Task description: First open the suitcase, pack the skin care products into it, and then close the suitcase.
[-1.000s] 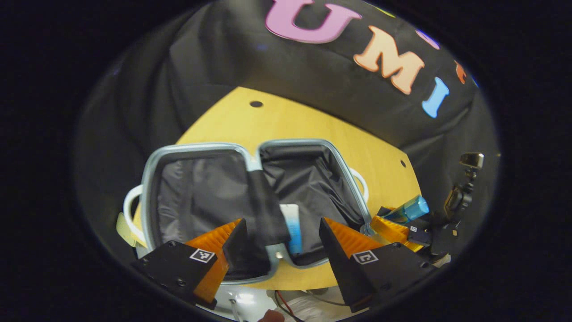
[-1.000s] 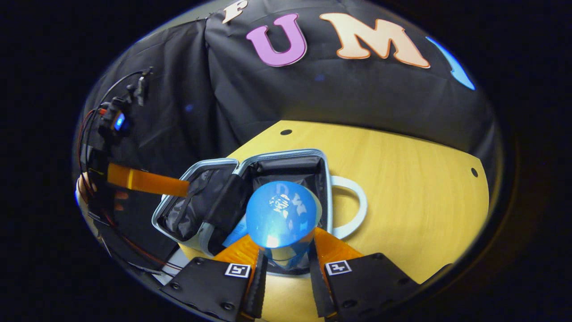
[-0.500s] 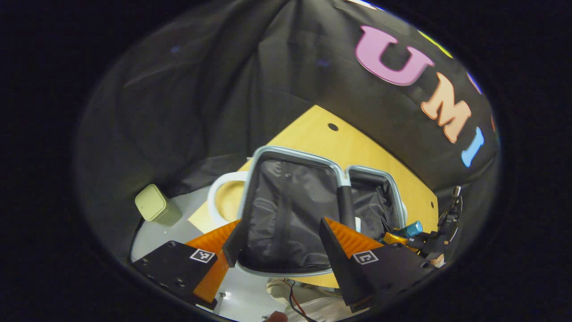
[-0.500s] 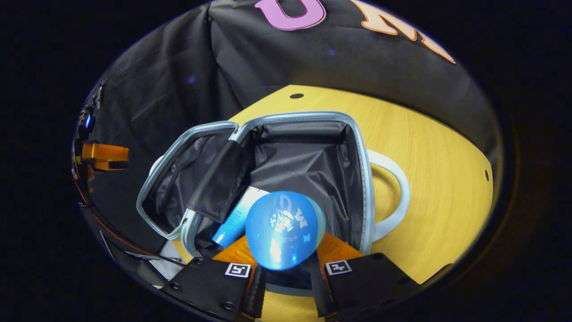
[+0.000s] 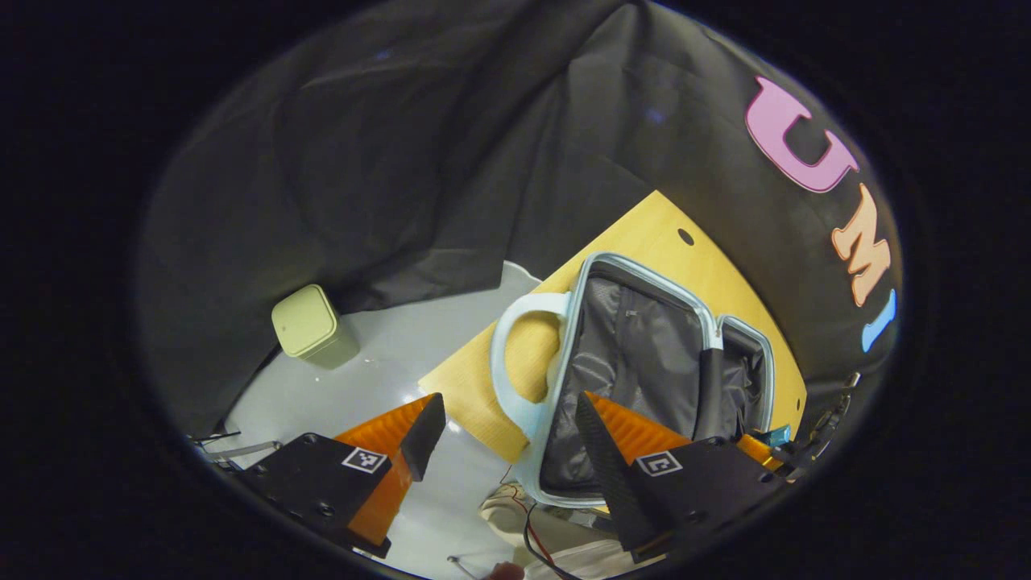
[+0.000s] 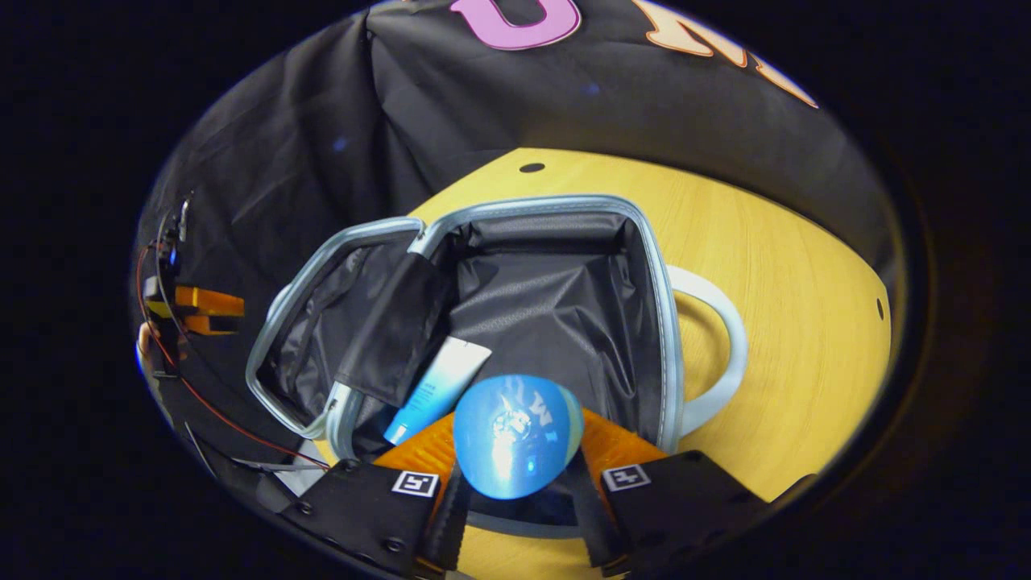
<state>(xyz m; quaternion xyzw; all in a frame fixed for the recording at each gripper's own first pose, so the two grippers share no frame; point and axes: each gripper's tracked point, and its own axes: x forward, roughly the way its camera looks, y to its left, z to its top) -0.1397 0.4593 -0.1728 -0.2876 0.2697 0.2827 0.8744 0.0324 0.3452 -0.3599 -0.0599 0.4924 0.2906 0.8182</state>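
The suitcase (image 6: 556,290) lies open and flat on the yellow wooden table (image 6: 789,306), its two dark-lined halves side by side and its pale rim running all round each. In the right gripper view the right gripper (image 6: 515,491) is closed on a blue bottle (image 6: 515,435), one finger on each side of it, and holds it over the near edge of the right-hand half, just inside the rim. A white and blue tube (image 6: 439,388) lies on the lining of that half, beside the dark hinge flap (image 6: 395,330) that folds across the middle; the rest of that half's floor is bare lining. A pale loop handle (image 6: 717,346) sticks out from the suitcase's right rim onto the table, which has open wood beyond it up to the black cloth wall (image 6: 499,97). In the left gripper view the left gripper (image 5: 507,439) stands wide with nothing between its fingers, off the table's near-left corner, over the grey floor (image 5: 387,362). A small pale green bin (image 5: 310,326) stands on that floor against the cloth, well apart from the table.
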